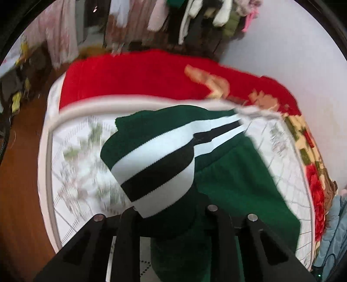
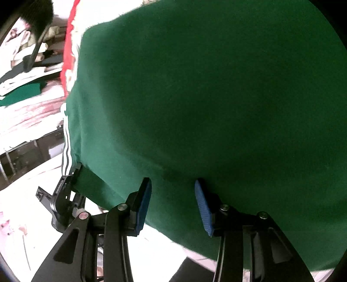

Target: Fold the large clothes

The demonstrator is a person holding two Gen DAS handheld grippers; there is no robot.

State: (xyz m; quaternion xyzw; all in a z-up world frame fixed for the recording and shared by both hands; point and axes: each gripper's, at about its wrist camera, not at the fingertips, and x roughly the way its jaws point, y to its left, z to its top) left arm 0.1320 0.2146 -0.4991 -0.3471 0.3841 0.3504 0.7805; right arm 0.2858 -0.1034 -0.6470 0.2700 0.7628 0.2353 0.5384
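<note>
L gripper (image 1: 173, 213): the green garment (image 1: 234, 184) drapes right over its jaws, so the fingertips are buried under cloth; can't tell if they're clamped or apart. Only the black linkage arms show below. A striped band (image 1: 158, 167) of the garment (white/black/white on dark green) bulges up just ahead of the jaws, w/ a second striped run stretching off toward the far side of the bed (image 1: 71, 156). Rest of the green cloth lies on the bed's white patterned sheet, to the R of the jaws.

R gripper (image 2: 173, 202): jaws apart, blue pads (image 2: 144, 208) visible both sides, w/ green fabric (image 2: 206, 97) hanging between and just beyond them; pads look near the cloth's lower edge, not closed on it. In this view a second black gripper at L touches the garment's edge by thin white stripes.

Garment: deep green, knit-looking, lifted and filling most of R view. Its overall shape is hard to read. Red blanket (image 1: 134, 76) w/ floral print lies at the bed's far end. L view is motion-blurred; hanging clothes (image 1: 138, 19) behind are smeared.
</note>
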